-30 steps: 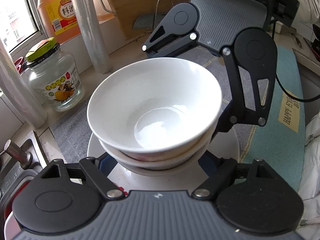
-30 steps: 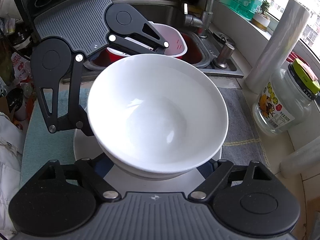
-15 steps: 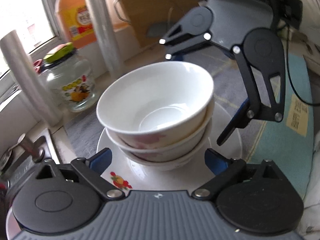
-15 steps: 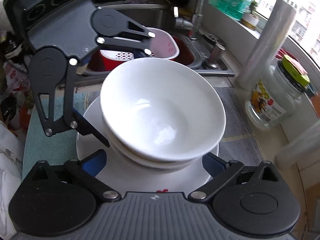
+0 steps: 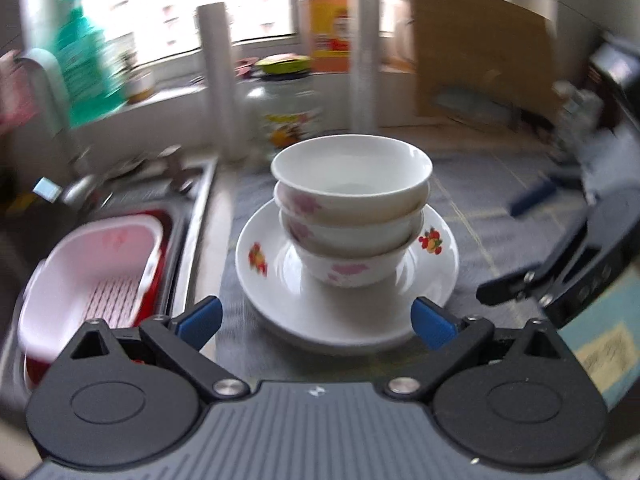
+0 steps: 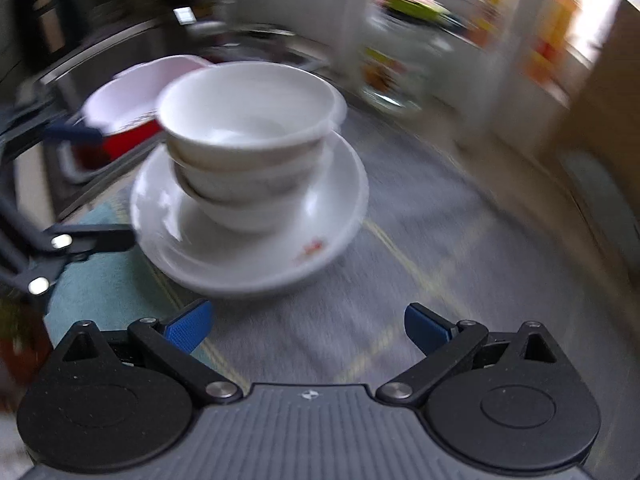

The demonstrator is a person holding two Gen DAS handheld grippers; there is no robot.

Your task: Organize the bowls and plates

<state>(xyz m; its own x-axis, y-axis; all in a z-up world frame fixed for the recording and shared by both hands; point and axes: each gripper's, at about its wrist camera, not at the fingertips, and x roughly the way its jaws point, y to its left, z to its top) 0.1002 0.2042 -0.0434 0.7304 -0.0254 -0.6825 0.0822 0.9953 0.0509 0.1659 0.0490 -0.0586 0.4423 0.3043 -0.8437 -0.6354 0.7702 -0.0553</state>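
- Nearest my left wrist camera, the left gripper (image 5: 316, 322) has its blue fingers (image 5: 200, 320) spread wide with nothing between them; they have just been opening and now sit short of the plate's near rim, not touching it.
- Nearest the right wrist camera, the right gripper (image 6: 306, 326) also stands open and empty, fingers apart over the grey mat (image 6: 440, 240), apart from the plate.
- Just beyond, on the tabletop mat, the white fruit-print plate (image 5: 280, 304) carries the stack of three bowls (image 5: 352, 216), nested and upright, top bowl plain white, lower two with pink flowers.
- My judgement: the stacking looks done, since every bowl I can see is on the plate and both grippers are free. Whether other dishes wait elsewhere, I cannot tell.
- Farther off, the left view alone shows the sink with the pink strainer basket (image 5: 92, 276) left of the plate, and the glass jar (image 5: 286, 108) and orange bottle (image 5: 328, 16) by the window.
- The right view is blurrier; it shows the left gripper's arm at its left edge and more bare mat right of the plate.
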